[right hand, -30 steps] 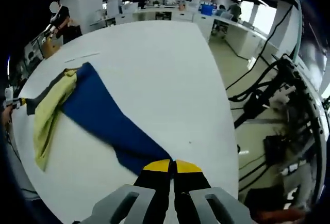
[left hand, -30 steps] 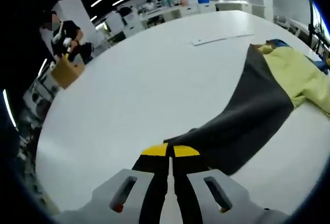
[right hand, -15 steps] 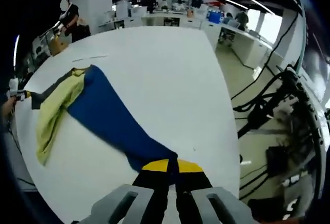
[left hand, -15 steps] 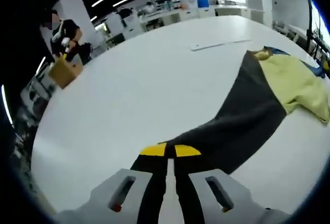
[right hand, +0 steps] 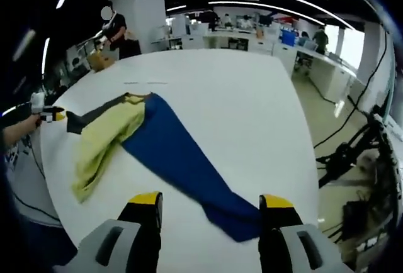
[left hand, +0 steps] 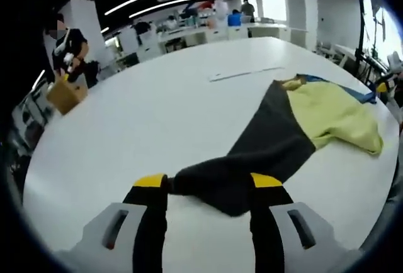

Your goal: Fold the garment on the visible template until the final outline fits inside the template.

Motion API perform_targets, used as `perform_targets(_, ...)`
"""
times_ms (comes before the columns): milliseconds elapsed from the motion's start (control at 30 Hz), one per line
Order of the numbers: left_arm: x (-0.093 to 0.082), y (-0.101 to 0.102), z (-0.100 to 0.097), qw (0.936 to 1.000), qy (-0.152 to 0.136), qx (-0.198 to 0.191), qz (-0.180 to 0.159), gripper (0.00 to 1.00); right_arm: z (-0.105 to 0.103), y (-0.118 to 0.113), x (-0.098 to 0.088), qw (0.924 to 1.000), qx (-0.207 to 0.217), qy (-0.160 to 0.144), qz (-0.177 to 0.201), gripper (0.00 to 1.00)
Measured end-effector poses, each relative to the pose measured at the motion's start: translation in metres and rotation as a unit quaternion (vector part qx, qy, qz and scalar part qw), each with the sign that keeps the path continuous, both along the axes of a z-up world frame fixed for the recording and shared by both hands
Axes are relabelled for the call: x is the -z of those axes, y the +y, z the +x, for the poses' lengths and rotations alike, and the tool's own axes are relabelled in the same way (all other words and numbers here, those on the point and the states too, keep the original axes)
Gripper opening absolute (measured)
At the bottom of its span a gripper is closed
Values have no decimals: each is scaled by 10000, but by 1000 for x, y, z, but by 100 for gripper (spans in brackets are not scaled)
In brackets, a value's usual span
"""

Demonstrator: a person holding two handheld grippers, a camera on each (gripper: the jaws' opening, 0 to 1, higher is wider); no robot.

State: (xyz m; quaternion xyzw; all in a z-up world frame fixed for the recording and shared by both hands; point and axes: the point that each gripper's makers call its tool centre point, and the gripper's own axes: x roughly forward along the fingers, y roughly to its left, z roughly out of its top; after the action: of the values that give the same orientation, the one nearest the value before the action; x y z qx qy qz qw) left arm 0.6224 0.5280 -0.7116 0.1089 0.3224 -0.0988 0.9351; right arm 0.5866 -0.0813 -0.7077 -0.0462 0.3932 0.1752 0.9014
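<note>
Both grippers, left [left hand: 209,182] and right [right hand: 211,200], stood wide open; garment [left hand: 286,128] sleeves lay between the fingers, spread on the table [left hand: 151,109]. Next probably regrasping to fold.

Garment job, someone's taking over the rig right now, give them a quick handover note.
Left gripper: open, dark sleeve lying between its jaws.
Right gripper: open, blue sleeve end near its right jaw.
Garment: flat on the white table, both sleeves spread out, yellow body bunched in the middle.
Done: sleeves laid out.
Left: every fold. I can't make out a template outline, so find it first.
</note>
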Motion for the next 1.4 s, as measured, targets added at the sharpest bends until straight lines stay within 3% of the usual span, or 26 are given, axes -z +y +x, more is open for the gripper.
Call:
perform_targets(267,-17,-28,-7,9982,-365,386,-287,75,-8,50,-10,9958,-899,-83,124,77)
perform_targets(600,-28,-65,-27,9927,-589,856,-611,92,-15,105,-15,9831,-1807,-211,227,82)
perform_targets(800,-33,-86,-40,9890,-652,1125,-704,99,-27,149,-16,9681,-2456,-246,427,83)
perform_targets(1133,-33,-105,-56,9835,-718,1406,-886,99,-42,205,-6,9447,-3212,-242,608,77)
perform_targets(1400,-38,-121,-64,9790,-789,1477,-1158,99,-73,249,8,9126,-4022,-171,706,70)
